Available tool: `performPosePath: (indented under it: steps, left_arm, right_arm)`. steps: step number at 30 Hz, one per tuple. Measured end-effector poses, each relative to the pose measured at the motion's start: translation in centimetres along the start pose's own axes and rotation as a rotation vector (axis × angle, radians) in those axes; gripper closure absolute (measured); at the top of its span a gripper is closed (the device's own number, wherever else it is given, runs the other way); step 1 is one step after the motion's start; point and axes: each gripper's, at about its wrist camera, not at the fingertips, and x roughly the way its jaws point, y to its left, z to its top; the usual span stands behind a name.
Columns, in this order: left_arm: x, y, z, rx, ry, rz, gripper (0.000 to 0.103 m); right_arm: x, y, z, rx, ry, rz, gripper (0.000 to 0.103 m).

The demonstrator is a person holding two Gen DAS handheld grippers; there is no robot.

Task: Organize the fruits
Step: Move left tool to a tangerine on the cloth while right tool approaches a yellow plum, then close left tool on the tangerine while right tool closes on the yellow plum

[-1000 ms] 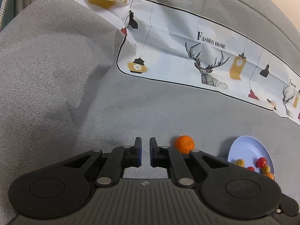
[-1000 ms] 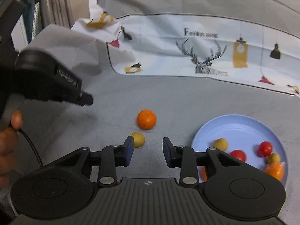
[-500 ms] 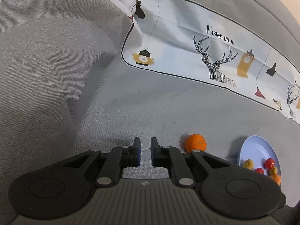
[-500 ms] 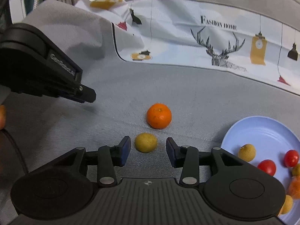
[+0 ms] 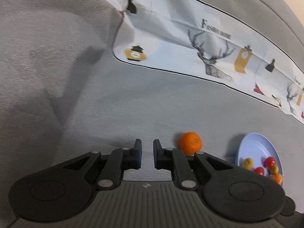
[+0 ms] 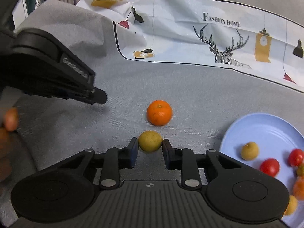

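Fingers point(image 6: 133, 150) of the right gripper point(image 6: 150, 148) pinch a yellow-green fruit point(image 6: 150, 141) — roundish, long axis seemingly crosswise — left fingers point(image 5: 137, 152) nearly closed, empty.

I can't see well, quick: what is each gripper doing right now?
Left gripper: shut, holding nothing.
Right gripper: shut on the yellow fruit.

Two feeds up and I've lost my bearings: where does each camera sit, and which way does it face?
Left wrist: sits on the left gripper, looking forward and down along its shut, empty fingers at grey fabric; the mandarin and blue plate lie right.
Right wrist: sits on the right gripper, facing down at the yellow-green fruit its fingers are gripping; the other gripper and a fingertip show at left.
Shared: mandarin, plate, the deer-print cloth.
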Motion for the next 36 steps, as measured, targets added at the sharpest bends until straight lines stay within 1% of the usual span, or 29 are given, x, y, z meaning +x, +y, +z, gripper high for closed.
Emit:
performPosePath:
  steps: [1,3,4,5,6,10,12,15,16,17,19,23,33,35,36]
  left_arm:
    - [0.1,-0.3,-0.1,0.011,0.007,-0.011,0.089]
    - [0.4,-1.1,-0.2,0.043,0.010,-0.019,0.084]
    - [0.5,-1.5,-0.3,0.054,0.010,-0.025,0.073]
    - [0.6,-1.8,-0.4,0.063,0.010,-0.033,0.065]
    - [0.8,-2.1,-0.4,0.069,0.010,-0.039,0.064]
    - [1.5,-3.4,-0.6,0.101,0.014,-0.045,0.063]
    - [1.9,-4.0,-0.7,0.121,0.019,-0.040,0.063]
    - [2.4,-5.2,-0.9,0.165,0.014,-0.028,0.063]
    - [2.6,-5.5,-1.0,0.177,0.014,-0.028,0.062]
    - [2.9,-5.7,-1.0,0.186,0.016,-0.028,0.058]
    - [3.2,-6.1,-1.0,0.197,0.016,-0.022,0.055]
    - [3.9,-6.5,-0.8,0.194,0.016,-0.023,0.055]
    - [5.2,-8.1,-1.0,0.239,0.019,0.016,0.056]
    - [5.5,-8.2,-1.1,0.246,0.029,0.035,0.062]
    - [5.6,-8.2,-1.1,0.246,0.031,0.040,0.062]
  right_arm:
    - [-0.8,0.2,-0.2,-0.017,0.010,0.002,0.074]
    - [-2.2,0.6,-0.6,-0.043,0.042,-0.001,0.074]
    - [-3.0,0.8,-1.0,-0.048,0.060,0.000,0.074]
    - [-3.9,1.0,-1.4,-0.052,0.075,0.007,0.074]
    - [-4.6,1.1,-2.0,-0.055,0.089,0.013,0.074]
    - [-5.8,1.1,-3.5,-0.031,0.117,0.006,0.074]
    - [-5.6,0.9,-3.8,-0.006,0.122,-0.002,0.074]
    - [-4.8,0.7,-4.0,-0.013,0.129,-0.032,0.074]
    - [-4.6,0.6,-4.1,-0.008,0.134,-0.035,0.074]
    - [-4.4,0.5,-4.0,-0.002,0.139,-0.032,0.074]
    - [-4.4,0.6,-4.1,-0.008,0.133,-0.034,0.074]
    - [-4.3,0.5,-3.9,-0.008,0.128,-0.034,0.073]
    - [-4.4,0.2,-3.9,0.002,0.130,-0.022,0.074]
    - [-4.4,0.2,-3.9,0.003,0.130,-0.022,0.074]
    - [-4.4,0.2,-3.9,0.003,0.130,-0.022,0.074]
